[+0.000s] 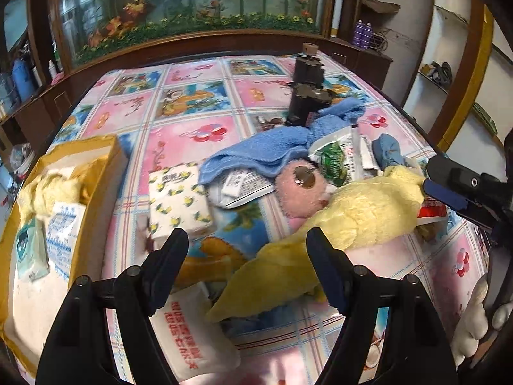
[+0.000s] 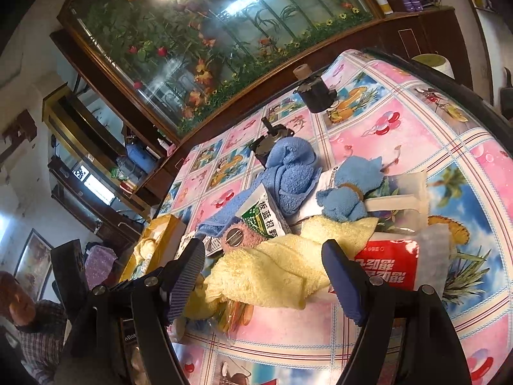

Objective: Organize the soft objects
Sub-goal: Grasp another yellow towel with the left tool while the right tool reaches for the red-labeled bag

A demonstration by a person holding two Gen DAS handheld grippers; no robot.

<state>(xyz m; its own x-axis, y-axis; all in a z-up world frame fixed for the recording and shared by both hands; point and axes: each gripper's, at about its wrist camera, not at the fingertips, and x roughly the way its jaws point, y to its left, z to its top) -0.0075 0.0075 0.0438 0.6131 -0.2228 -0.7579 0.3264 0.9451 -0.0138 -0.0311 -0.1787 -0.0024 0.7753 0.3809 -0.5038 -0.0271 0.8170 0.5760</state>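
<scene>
Two grippers hang over a table [image 1: 205, 102] with a pink and blue picture cloth. Largest on it is a yellow towel [image 1: 352, 218], sprawled mid-table beside a blue towel [image 1: 256, 154], and a gold box [image 1: 96, 160] at the left edge holds packets. The left gripper [image 1: 247, 243] gapes wide and empty just above the yellow towel; the right gripper [image 2: 263, 266] likewise stands wide, its fingers straddling the same towel.
</scene>
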